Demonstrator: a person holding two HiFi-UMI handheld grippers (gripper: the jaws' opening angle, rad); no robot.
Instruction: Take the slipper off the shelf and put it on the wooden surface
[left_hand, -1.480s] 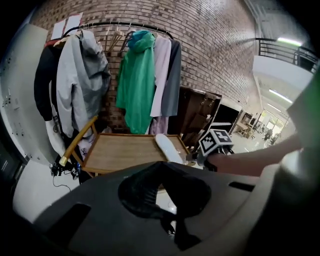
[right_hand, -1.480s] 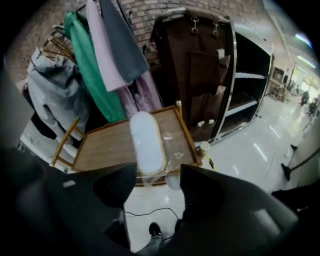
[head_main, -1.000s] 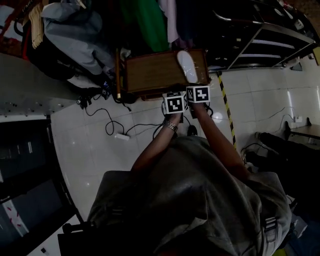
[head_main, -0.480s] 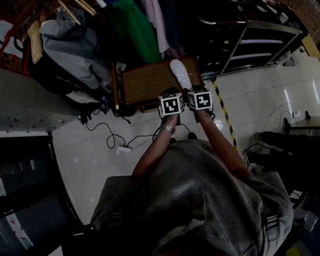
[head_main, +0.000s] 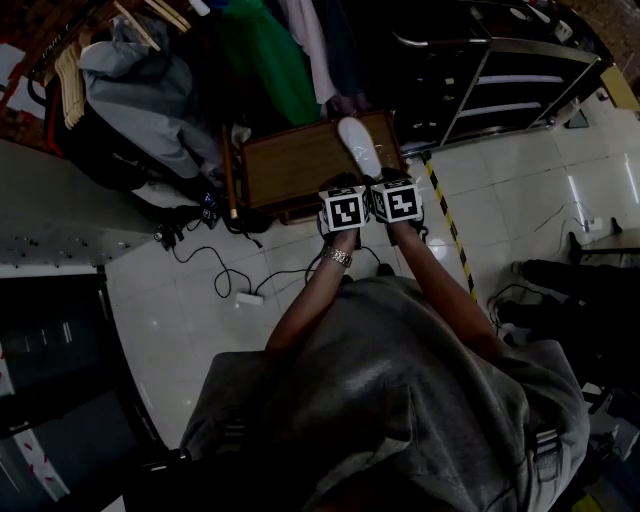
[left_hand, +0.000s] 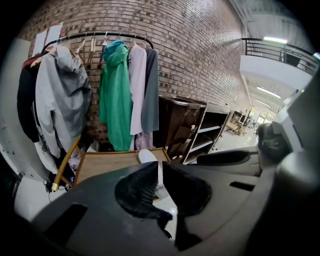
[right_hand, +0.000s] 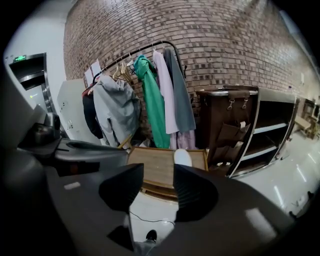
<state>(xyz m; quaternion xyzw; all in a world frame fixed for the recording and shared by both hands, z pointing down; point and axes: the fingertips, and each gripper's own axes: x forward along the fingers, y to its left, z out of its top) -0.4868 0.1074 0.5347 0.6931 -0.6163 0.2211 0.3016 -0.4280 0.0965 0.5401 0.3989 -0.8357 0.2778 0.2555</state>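
Your left gripper (left_hand: 156, 167) hangs back from the low wooden surface (head_main: 290, 165). Its jaws are all but closed, with only a thin slit between them and nothing in it. The slipper (head_main: 360, 146) lies sole-up at the right end of that wood, near its far edge, touching neither gripper. It was in the same spot a second ago, so it is already set down.

What has changed is on your right side. Your right gripper (right_hand: 159, 172) was pushed further toward the wood a second ago and is now drawn back level with the left one. Its jaws stand apart and empty, and the slipper shows beyond them, well clear. With the slipper off the dark shelf (head_main: 510, 95) at the far right and resting on wood, I judge the task as good as done (only a nudge further in from the edge might be left, if you want it).

As for writing, there is little:
- The marker cubes (head_main: 345, 209) carry black-and-white square patterns, no words.
- Two sheets on the wall (right_hand: 93, 70) are too small to read.
- A green lit sign (right_hand: 20, 58) is too small to read.
- The slipper shows no brand.
- The floor tape (head_main: 446, 215) is plain yellow and black stripes.
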